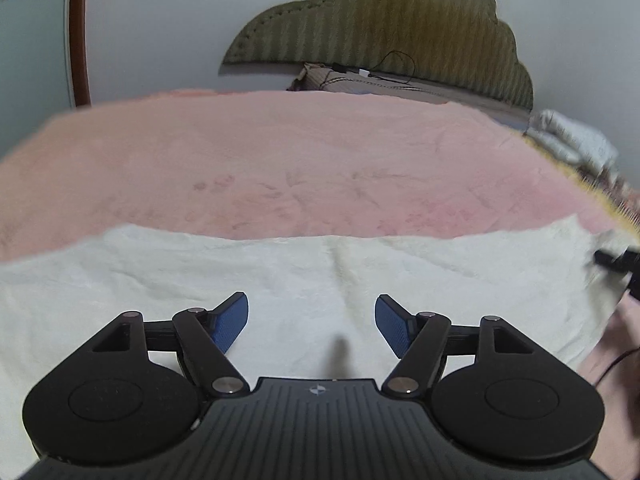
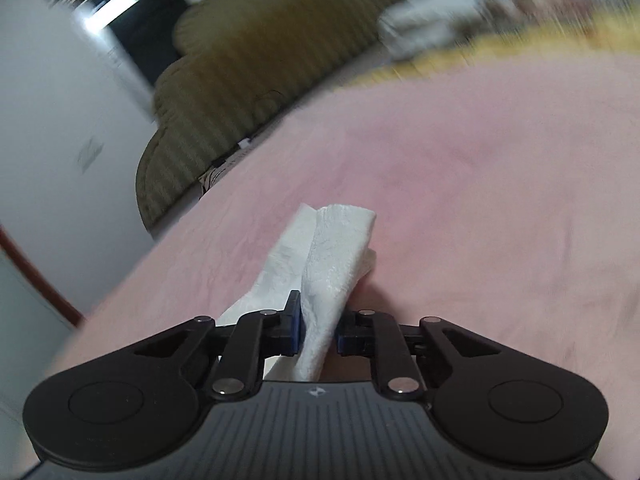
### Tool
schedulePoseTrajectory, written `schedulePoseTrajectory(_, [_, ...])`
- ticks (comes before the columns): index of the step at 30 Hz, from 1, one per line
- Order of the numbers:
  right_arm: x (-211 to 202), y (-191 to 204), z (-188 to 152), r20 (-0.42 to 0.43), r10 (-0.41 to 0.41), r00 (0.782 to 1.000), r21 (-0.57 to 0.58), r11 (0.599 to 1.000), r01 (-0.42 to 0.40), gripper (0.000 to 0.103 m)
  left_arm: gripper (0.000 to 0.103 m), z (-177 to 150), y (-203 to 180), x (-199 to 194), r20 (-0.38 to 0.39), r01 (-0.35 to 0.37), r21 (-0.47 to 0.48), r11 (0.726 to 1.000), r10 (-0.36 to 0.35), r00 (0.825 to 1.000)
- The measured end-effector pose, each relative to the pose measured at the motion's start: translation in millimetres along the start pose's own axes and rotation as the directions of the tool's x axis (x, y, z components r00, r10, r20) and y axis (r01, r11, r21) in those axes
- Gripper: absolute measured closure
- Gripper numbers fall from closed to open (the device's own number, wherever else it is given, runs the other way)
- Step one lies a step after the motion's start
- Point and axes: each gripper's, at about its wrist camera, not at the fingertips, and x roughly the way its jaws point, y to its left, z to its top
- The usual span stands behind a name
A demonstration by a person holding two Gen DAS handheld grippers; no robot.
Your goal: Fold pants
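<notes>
Pants [image 1: 280,280] of a pale cream, textured cloth lie spread across the near part of a pink blanket [image 1: 304,152] on a bed, reaching almost from one side of the left wrist view to the other. Laid flat like this, the cloth gives both hands free edges to work from.

The left gripper [image 1: 311,322] hovers just above the middle of the garment with its jaws wide apart and nothing between the blue pads [image 1: 232,322]; it seems poised to come down on a fold line or on a new hold.

The right gripper [image 2: 318,330] has its jaws nearly closed on a bunched end of the same cloth, which stands up between the pads and flops forward over the blanket. Pinching a corner or hem this way lets the person carry that end across the rest of the garment, so a fold is probably under way. The right wrist view is smeared by blur, so which end of the garment is held cannot be told.

An olive quilted headboard [image 1: 384,28] stands at the far side of the bed.
</notes>
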Motion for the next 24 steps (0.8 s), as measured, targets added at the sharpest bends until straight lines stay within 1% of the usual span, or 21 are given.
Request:
schedulePoseTrajectory(1, [-6.4,21.6,-1.6,0.034,-0.01,0.999,-0.139,0.99,0.014,0.089,0.028,3.5,5.2,3.3,-0.016,0.051,-0.068,0.996,-0.053,0.998])
schedulePoseTrajectory(2, [-12.6,40.9,-4.0,0.058,0.003,0.998,-0.251,0.968,0.011,0.09,0.026,7.1,12.1,7.8,-0.033,0.118,-0.159,0.98,-0.125,0.992])
schedulePoseTrajectory(3, [-18.1,60.2,-7.8,0.069,0.028,0.997,-0.352,0.936,-0.002,0.09,0.025,10.5,18.7,13.6,-0.043,0.191,-0.263,0.946,-0.209,0.977])
schedulePoseTrajectory(4, [-23.6,82.2,-14.2,0.063,0.071,0.995,-0.461,0.887,-0.034,0.09,0.023,12.5,24.6,20.2,-0.046,0.256,-0.359,0.897,-0.291,0.956])
schedulePoseTrajectory(5, [-27.2,97.7,-20.6,0.049,0.102,0.994,-0.532,0.845,-0.06,0.09,0.02,13.4,29.1,27.4,-0.038,0.315,-0.442,0.84,-0.368,0.929])
schedulePoseTrajectory(6, [-29.8,113.2,-29.2,0.029,0.131,0.991,-0.596,0.798,-0.088,0.09,0.019,13.9,31.7,35.7,-0.02,0.368,-0.519,0.772,-0.441,0.897])
schedulePoseTrajectory(7, [-32.0,126.9,-39.4,0.0,0.161,0.987,-0.646,0.753,-0.123,0.09,0.015,14.0,31.9,43.4,0.0,0.408,-0.573,0.711,-0.498,0.867])
schedulePoseTrajectory(9, [-35.0,143.4,-55.9,-0.056,0.2,0.978,-0.692,0.699,-0.182,0.09,0.01,14.2,26.7,59.6,0.035,0.468,-0.645,0.604,-0.589,0.807])
schedulePoseTrajectory(10, [-37.3,148.8,-63.1,-0.081,0.215,0.973,-0.702,0.681,-0.209,0.09,0.008,14.1,23.1,67.1,0.039,0.48,-0.667,0.57,-0.617,0.786])
schedulePoseTrajectory(11, [-38.7,152.4,-68.7,-0.101,0.228,0.968,-0.706,0.669,-0.231,0.09,0.008,14.0,18.1,75.8,0.035,0.483,-0.686,0.545,-0.637,0.77])
schedulePoseTrajectory(12, [-41.7,155.9,-73.8,-0.121,0.243,0.963,-0.707,0.659,-0.255,0.09,0.007,14.8,12.7,83.4,0.027,0.479,-0.699,0.531,-0.65,0.76])
schedulePoseTrajectory(14, [-46.2,158.8,-80.4,-0.151,0.268,0.951,-0.704,0.647,-0.294,0.09,0.007,15.0,3.7,97.6,0.004,0.464,-0.715,0.523,-0.661,0.75])
schedulePoseTrajectory(16, [-50.0,160.3,-85.1,-0.179,0.28,0.943,-0.704,0.633,-0.321,0.09,0.007,15.1,-2.5,111.0,-0.021,0.437,-0.735,0.518,-0.662,0.749])
schedulePoseTrajectory(18, [-54.9,162.6,-89.6,-0.206,0.296,0.933,-0.716,0.605,-0.35,0.09,0.012,14.3,-4.6,120.8,-0.032,0.425,-0.747,0.512,-0.665,0.746])
schedulePoseTrajectory(19, [-58.3,164.6,-92.5,-0.216,0.305,0.927,-0.724,0.588,-0.362,0.09,0.022,15.8,-4.1,122.1,-0.034,0.425,-0.742,0.518,-0.663,0.748])
schedulePoseTrajectory(20, [-59.7,166.5,-94.3,-0.225,0.311,0.923,-0.728,0.576,-0.372,0.09,0.04,18.1,-3.3,121.6,-0.037,0.43,-0.73,0.532,-0.659,0.751])
schedulePoseTrajectory(21, [-61.7,168.5,-97.4,-0.242,0.318,0.917,-0.73,0.562,-0.388,0.09,0.051,21.7,-2.4,119.1,-0.05,0.437,-0.702,0.562,-0.651,0.758])
schedulePoseTrajectory(22, [-62.0,171.2,-99.8,-0.255,0.322,0.912,-0.734,0.55,-0.399,0.09,0.071,25.4,-1.2,114.1,-0.074,0.433,-0.662,0.612,-0.627,0.775])
schedulePoseTrajectory(24, [-61.5,179.1,-107.0,-0.27,0.332,0.904,-0.748,0.519,-0.414,0.09,0.087,32.5,2.3,97.2,-0.111,0.405,-0.55,0.73,-0.545,0.831])
